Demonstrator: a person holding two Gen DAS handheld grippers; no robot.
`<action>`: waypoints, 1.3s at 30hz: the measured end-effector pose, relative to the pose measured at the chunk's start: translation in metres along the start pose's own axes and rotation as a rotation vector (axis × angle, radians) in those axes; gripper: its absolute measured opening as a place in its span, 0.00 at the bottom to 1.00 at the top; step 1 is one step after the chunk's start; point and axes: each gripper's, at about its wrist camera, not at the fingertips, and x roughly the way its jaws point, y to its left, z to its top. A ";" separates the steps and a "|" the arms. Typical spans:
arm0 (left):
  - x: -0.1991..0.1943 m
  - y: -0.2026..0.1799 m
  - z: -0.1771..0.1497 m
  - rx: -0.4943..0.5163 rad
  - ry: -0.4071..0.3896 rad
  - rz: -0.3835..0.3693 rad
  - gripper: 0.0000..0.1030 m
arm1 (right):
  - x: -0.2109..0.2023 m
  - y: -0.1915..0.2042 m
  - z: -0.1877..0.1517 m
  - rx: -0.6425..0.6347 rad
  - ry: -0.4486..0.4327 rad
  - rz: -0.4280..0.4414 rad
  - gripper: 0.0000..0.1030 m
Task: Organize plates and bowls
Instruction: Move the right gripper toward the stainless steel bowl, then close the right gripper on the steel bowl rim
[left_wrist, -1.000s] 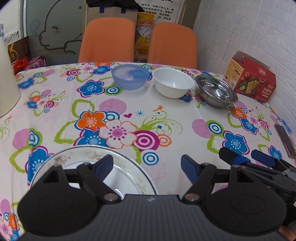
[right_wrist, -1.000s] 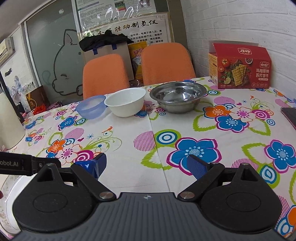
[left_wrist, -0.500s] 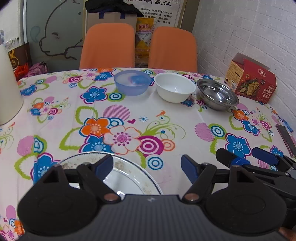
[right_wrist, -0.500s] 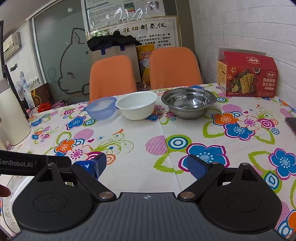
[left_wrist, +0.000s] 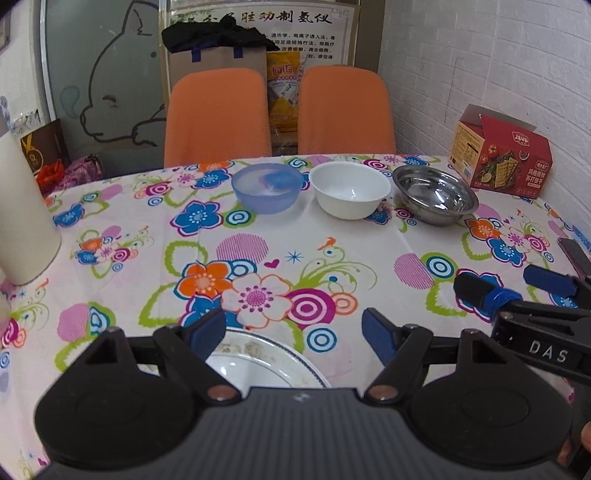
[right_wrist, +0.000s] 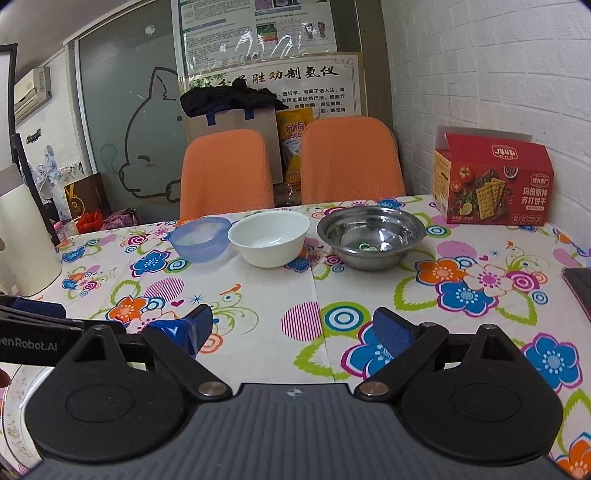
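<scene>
- Floral tablecloth (left_wrist: 122, 221) covers the whole table, two orange chairs (left_wrist: 218, 114) behind it, white brick wall on the right with a red cracker box (left_wrist: 502, 155) against it.
- Change over the last second: both cameras have lifted and drawn back. The far bowls now sit lower and smaller in the left view, and more wall and poster shows in the right view.
- Plate (left_wrist: 258, 365) has slid toward the bottom edge of the left view; less of it shows than a second ago, most of it hidden under the tool body.
- Nothing on the table has shifted; bowls hold the same row.
- Reading: no grab made yet. Looks like a reset or survey before the first pick, so the task stands at its start.
- Left gripper (left_wrist: 293, 332): blue pads wide apart, nothing between them, above the plate's far rim.
- Right gripper (right_wrist: 291, 328): also spread wide and empty, over bare cloth; it sits just right of the left one.
- Steel bowl (right_wrist: 371, 236): widest, shiny, rightmost, nearest the box.
- White bowl (right_wrist: 269, 238): middle, glossy, appears empty.
- Blue bowl (right_wrist: 201, 238): translucent plastic, smallest, leftmost, nearly touching the white one.
- Plate look: white, dark line at the rim, brownish speckled band; whether pattern or grime, cannot tell.
</scene>
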 end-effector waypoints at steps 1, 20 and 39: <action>0.002 0.002 0.003 0.013 0.000 0.012 0.73 | 0.003 -0.002 0.004 -0.013 -0.003 0.005 0.79; 0.088 -0.034 0.097 0.206 0.030 -0.057 0.73 | 0.082 -0.076 0.055 -0.045 0.041 -0.159 0.79; 0.077 -0.017 0.105 0.148 0.062 -0.056 0.74 | 0.217 -0.108 0.100 -0.229 0.409 -0.143 0.78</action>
